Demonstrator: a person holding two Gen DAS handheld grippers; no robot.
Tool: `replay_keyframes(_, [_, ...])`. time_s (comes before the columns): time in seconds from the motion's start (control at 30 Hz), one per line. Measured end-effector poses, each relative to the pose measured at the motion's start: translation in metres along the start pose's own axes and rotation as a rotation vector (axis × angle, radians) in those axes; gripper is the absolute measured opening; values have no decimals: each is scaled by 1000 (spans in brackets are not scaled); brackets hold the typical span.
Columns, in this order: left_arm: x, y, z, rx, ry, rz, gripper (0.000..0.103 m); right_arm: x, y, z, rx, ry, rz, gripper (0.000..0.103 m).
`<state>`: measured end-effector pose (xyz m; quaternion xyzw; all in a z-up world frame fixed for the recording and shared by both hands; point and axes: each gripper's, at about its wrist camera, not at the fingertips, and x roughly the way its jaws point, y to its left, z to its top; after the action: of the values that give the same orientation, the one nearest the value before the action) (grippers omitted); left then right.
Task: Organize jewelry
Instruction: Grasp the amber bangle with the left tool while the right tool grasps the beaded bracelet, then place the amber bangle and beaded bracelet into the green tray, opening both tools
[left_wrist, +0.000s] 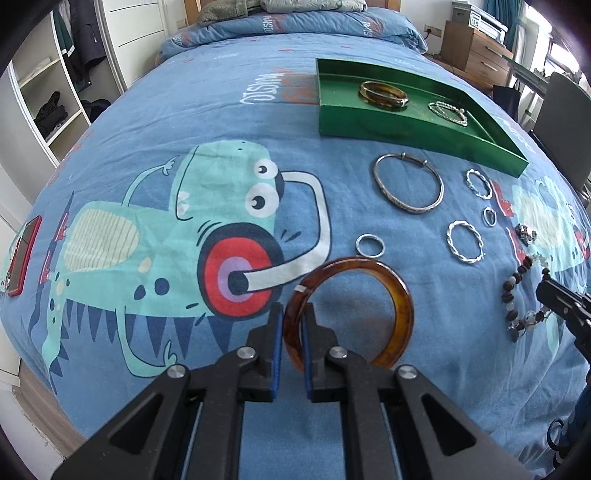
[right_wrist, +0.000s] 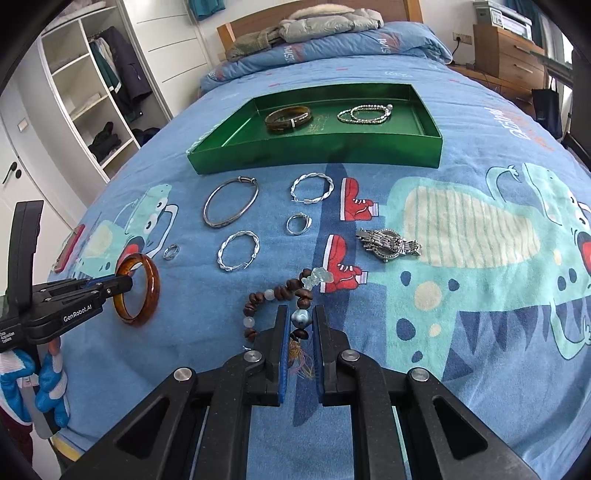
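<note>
Amber bangle (left_wrist: 351, 314) sits clamped in my left gripper (left_wrist: 293, 325), beaded bracelet (right_wrist: 284, 299) pinched in my right gripper (right_wrist: 300, 325), both just over the bedspread (left_wrist: 184, 110). I'd carry both level to the green tray (right_wrist: 314, 158), releasing low.

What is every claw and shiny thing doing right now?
Left claw: shut on the amber bangle.
Right claw: shut on the bead bracelet.
Green tray: holds a brown bangle and a silver bead chain.
Silver bangle: flat on the bedspread.
Watch: on the bedspread.
</note>
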<state>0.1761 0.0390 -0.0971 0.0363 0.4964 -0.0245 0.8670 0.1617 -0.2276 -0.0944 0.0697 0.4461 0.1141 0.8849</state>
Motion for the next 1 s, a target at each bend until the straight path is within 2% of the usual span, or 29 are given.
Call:
replay_keyframes(0.27, [-28, -5, -8, 6, -72, 20, 8, -41, 3, -2, -13, -75, 2, 12])
replay_keyframes(0.57, [-47, -7, -14, 20, -115, 26, 8, -76, 8, -4, -23, -133, 6, 12])
replay_keyframes(0.77, [-66, -5, -1, 12, -159, 2, 8, -95, 10, 6, -33, -177, 9, 12])
replay_keyframes(1.0, [-100, -9, 29, 19, -246, -49, 8, -115, 13, 28, -54, -233, 6, 12])
